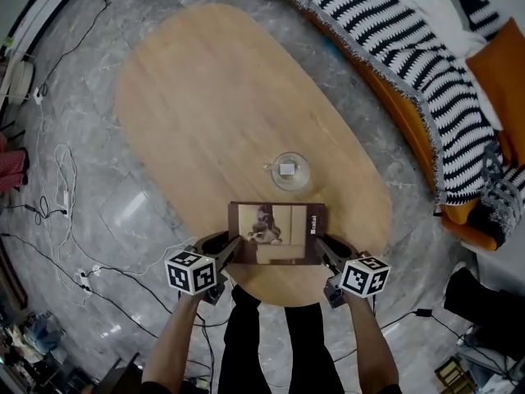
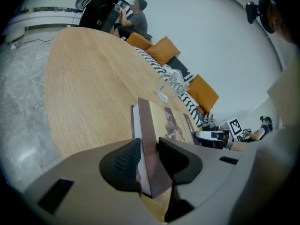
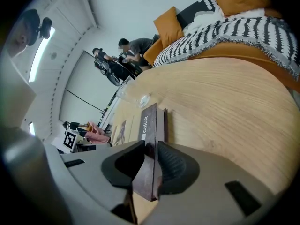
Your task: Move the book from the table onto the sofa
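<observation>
The book (image 1: 276, 233) is found at the near end of the oval wooden surface (image 1: 205, 97), cover up, held at both short sides; the left gripper (image 1: 232, 249) is set on its left edge and the right gripper (image 1: 321, 249) on its right edge. In the left gripper view the book is seen edge-on between the dark ribbed fingers (image 2: 123, 162), which are clamped on it, a pad on each face. In the right gripper view the same is shown from the other side: the fingers (image 3: 176, 165) are closed on the dark spine edge. Whether the book is resting on the wood or just raised cannot be told.

Just beyond the fingers, past the book's far edge, a small glass dish (image 1: 289, 171) is seen on the surface, apart from the book. The sofa (image 1: 410, 130) – orange, draped with a black-and-white striped blanket (image 1: 385, 23) – lies well to the right of the right fingers, past the surface's edge; an orange cushion (image 1: 500, 64) is propped on it. Left of the left fingers, cables (image 1: 66, 195) are strewn over the grey floor (image 1: 49, 121).
</observation>
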A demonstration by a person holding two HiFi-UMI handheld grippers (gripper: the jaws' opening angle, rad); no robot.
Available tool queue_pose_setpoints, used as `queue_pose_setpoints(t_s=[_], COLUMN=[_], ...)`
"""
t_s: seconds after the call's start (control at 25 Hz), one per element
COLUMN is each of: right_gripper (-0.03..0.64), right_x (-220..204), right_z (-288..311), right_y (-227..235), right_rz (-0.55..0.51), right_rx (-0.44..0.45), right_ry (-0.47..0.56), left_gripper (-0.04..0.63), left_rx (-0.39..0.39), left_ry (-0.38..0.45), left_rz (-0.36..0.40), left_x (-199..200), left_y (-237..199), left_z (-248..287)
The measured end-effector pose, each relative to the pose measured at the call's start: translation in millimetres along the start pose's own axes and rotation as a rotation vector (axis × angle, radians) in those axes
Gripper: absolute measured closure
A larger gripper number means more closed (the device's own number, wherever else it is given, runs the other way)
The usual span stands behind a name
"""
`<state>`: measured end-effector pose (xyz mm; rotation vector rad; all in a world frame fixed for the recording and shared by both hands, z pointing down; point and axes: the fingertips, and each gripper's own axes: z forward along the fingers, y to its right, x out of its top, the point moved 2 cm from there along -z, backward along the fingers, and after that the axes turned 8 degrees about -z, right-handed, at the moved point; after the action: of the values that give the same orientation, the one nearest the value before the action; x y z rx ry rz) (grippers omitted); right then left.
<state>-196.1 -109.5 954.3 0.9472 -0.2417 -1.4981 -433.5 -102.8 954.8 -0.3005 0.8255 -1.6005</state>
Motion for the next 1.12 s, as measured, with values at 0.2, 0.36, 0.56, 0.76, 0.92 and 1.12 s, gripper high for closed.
queue_pose_setpoints(t_s=[0.2,0.36,0.56,0.76,0.92,1.12], right_gripper=[0.514,0.514,0.514,0.514,0.515,0.516], right_x=[7.0,20.2,32.5,45.1,54.3,70.2], right_z=[-10.2,-31.6,-59.5,-92.6,-123.6,-168.0], right_y=[-7.9,-21.5,-39.3,-63.6,-86.4,-116.3], right_rz=[-0.004,-0.005,-0.004,0.010,0.013,0.000], right_rx=[0.002,0.005,0.008,0.013,0.016,0.011], right_ry=[0.012,0.028,0.051,0.074,0.092,0.121], left_gripper=[0.466,0.468,0.472,0.474,0.474,0.474], left_rx=[-0.003,-0.015,-0.021,-0.020,-0.024,-0.035], left_ry=[0.001,0.023,0.038,0.050,0.055,0.071], left_rz=[-0.011,-0.012,0.004,0.038,0.060,0.070], left_x=[0.5,6.8,16.2,28.9,34.2,36.6], left_y=[9.5,33.9,64.3,100.2,130.6,173.0], left_z=[-8.5,-27.9,-51.2,-80.6,-107.3,-142.5])
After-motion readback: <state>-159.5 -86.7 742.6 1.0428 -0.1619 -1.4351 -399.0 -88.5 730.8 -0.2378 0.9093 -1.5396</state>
